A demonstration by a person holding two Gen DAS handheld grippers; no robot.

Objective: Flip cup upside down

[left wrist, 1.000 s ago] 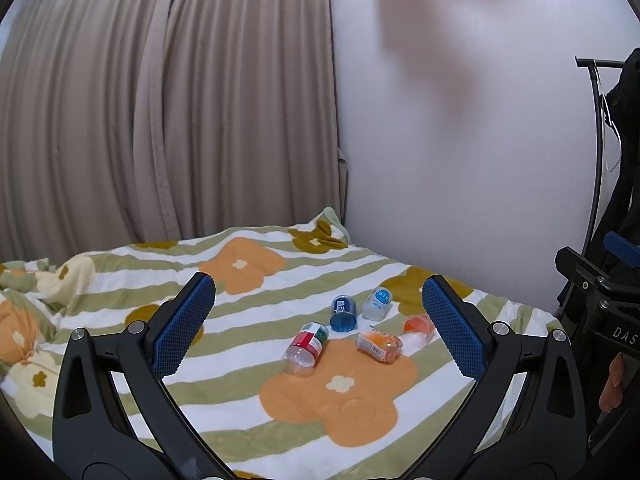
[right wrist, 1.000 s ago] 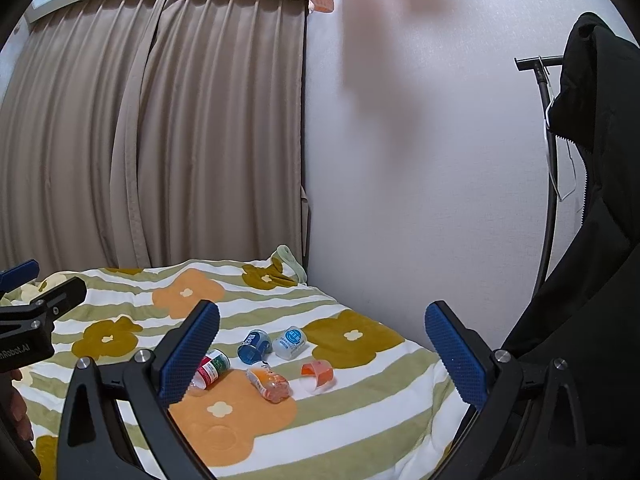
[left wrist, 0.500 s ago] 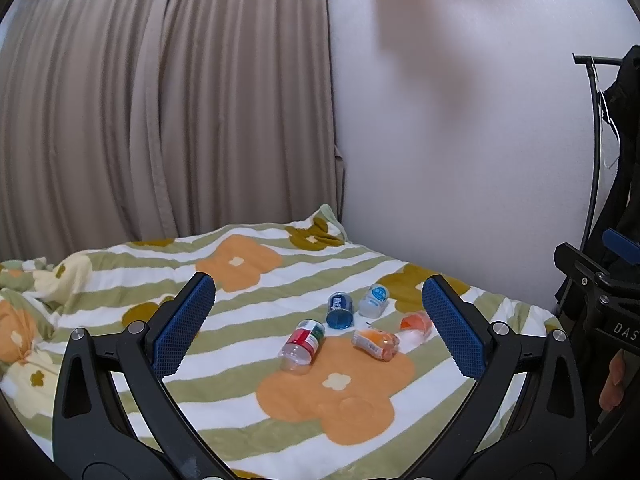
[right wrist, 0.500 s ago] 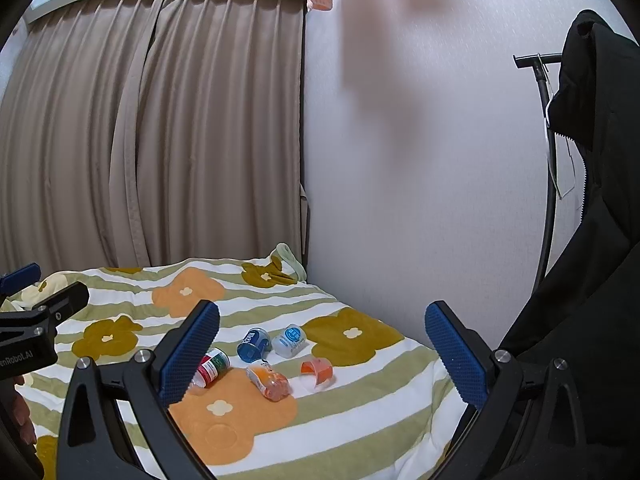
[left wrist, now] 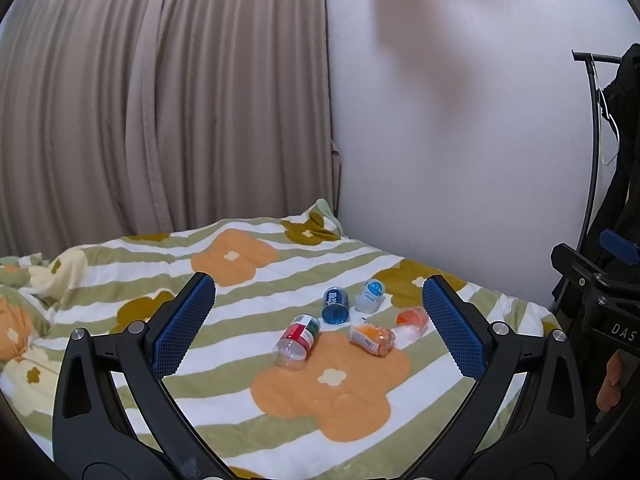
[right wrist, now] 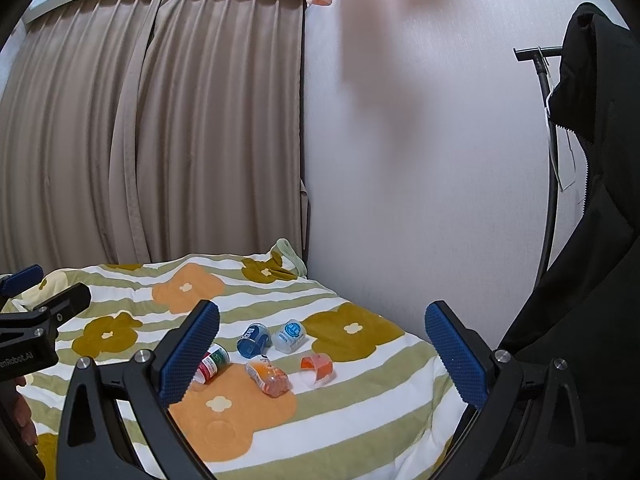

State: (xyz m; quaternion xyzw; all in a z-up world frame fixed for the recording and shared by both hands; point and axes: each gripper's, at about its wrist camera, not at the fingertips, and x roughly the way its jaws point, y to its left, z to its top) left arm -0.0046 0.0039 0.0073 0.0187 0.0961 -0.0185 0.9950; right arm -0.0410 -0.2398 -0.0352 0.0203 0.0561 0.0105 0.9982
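Note:
Several small plastic cups lie on their sides on the flower-print bed cover (left wrist: 160,392): a red-and-green one (left wrist: 298,338) (right wrist: 212,364), a dark blue one (left wrist: 335,305) (right wrist: 252,340), a pale blue-white one (left wrist: 370,296) (right wrist: 289,336), an orange clear one (left wrist: 370,339) (right wrist: 267,378) and a small orange one (left wrist: 412,318) (right wrist: 318,365). My left gripper (left wrist: 319,326) is open and empty, held above the bed short of the cups. My right gripper (right wrist: 322,354) is open and empty, also short of them.
A beige curtain (left wrist: 160,100) hangs behind the bed and a white wall (left wrist: 460,140) runs along its right side. A coat stand with a dark jacket (right wrist: 592,240) stands at the right. The other gripper shows at each view's edge (right wrist: 36,332) (left wrist: 600,300).
Both views have shifted only slightly; the cups sit a little lower and nearer in the left wrist view. Both grippers stay open and nothing on the bed has moved.

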